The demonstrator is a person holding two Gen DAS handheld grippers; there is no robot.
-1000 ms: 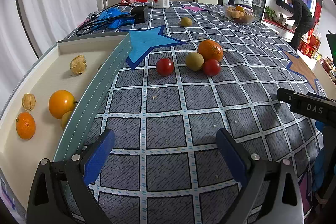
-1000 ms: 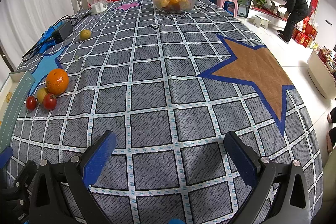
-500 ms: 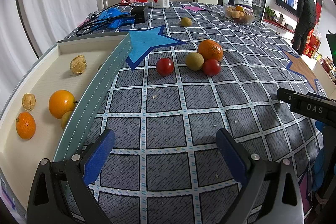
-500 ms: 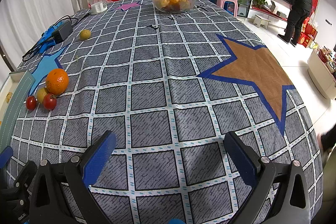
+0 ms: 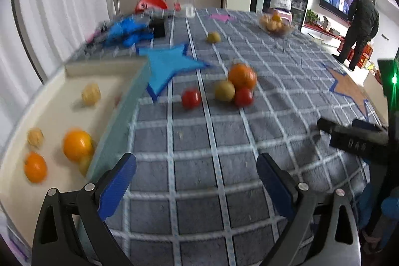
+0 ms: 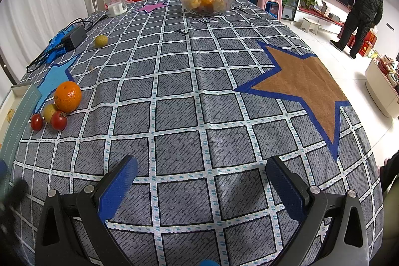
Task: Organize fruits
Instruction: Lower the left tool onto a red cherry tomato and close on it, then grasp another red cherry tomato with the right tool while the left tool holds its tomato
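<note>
The left tool hangs wide open and empty above the near surface, and the right tool is equally open and empty. Just beyond the left one, an orange, a yellow-green fruit and two tomatoes cluster together, probably awaiting pickup. The tray at the left edge already holds several fruits, seemingly the sorted ones.

Left gripper and right gripper: black angular frames carrying blue textured finger pads, silver screws showing near each finger base at 4 and 8 o'clock.
</note>
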